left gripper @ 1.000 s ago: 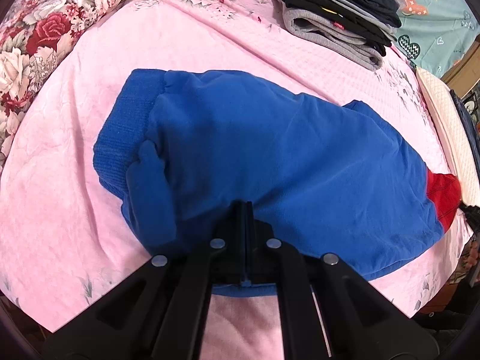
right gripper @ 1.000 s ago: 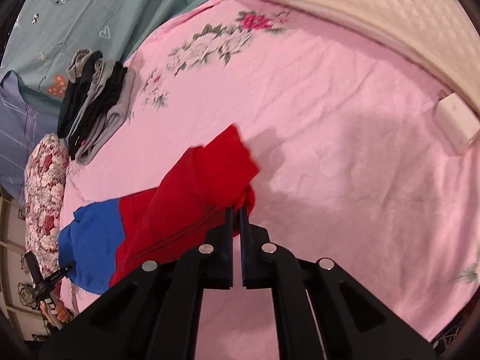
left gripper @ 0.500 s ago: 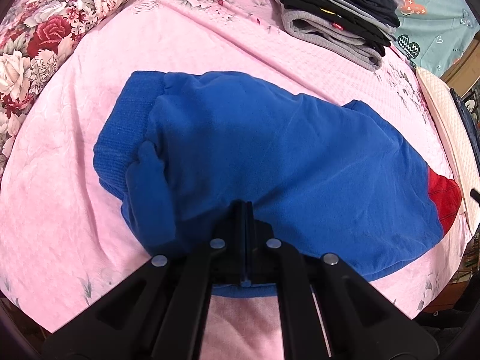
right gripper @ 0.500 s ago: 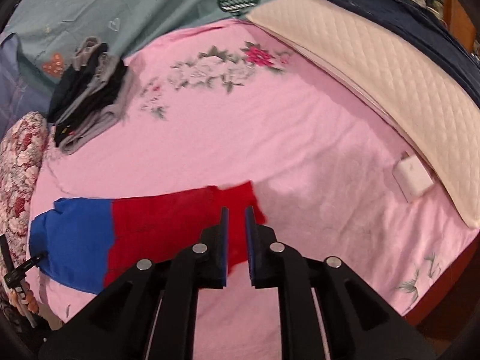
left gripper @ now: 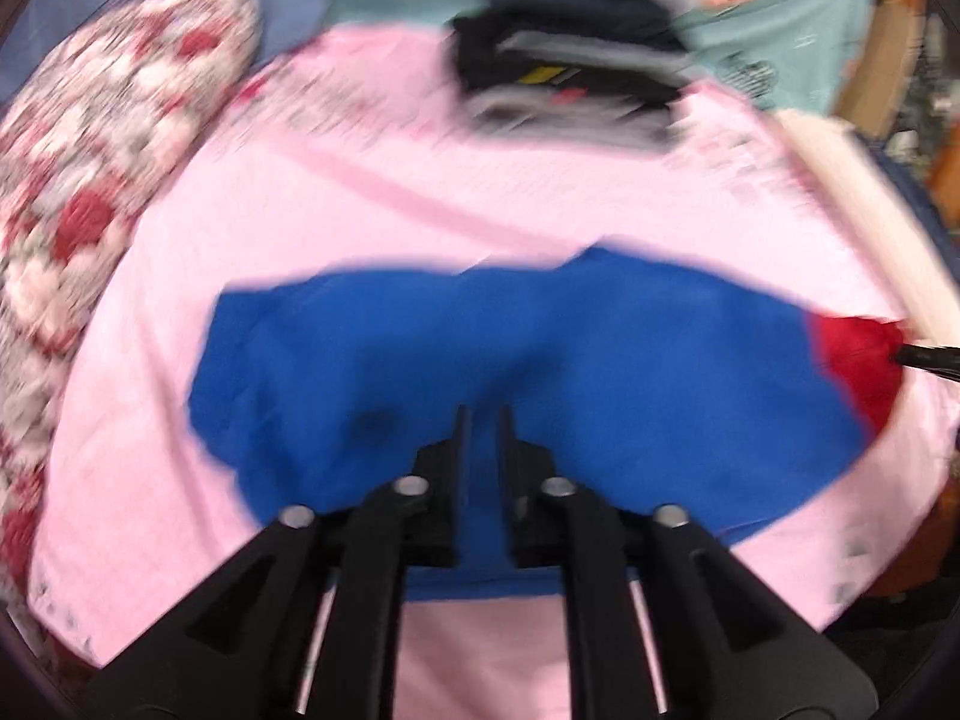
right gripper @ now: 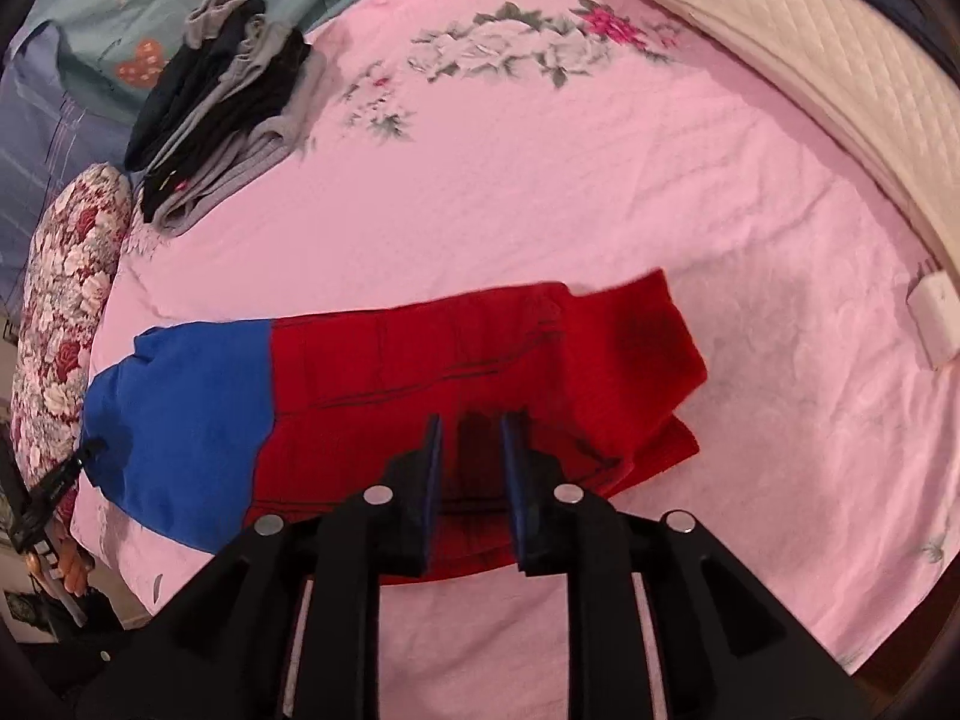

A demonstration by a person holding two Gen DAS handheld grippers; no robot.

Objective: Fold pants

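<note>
The pants lie flat across the pink bedsheet, folded lengthwise. The blue upper part (left gripper: 540,360) fills the blurred left wrist view; the red leg part (right gripper: 480,360) fills the right wrist view, with the blue part (right gripper: 180,420) at its left. My left gripper (left gripper: 482,420) is slightly open above the blue cloth, holding nothing. My right gripper (right gripper: 471,426) is open above the near edge of the red legs, holding nothing. The red leg end (left gripper: 858,360) shows at the right of the left wrist view.
A stack of folded dark and grey clothes (right gripper: 222,102) lies at the far side of the bed and also shows in the left wrist view (left gripper: 570,72). A floral pillow (right gripper: 60,312) sits at the left, a cream quilted pad (right gripper: 810,60) at the right, and a small white box (right gripper: 933,312) near it.
Both grippers have opened and let go of the pants. The right gripper laid the red legs flat and drew back; the left gripper lifted away, its view now blurred.
</note>
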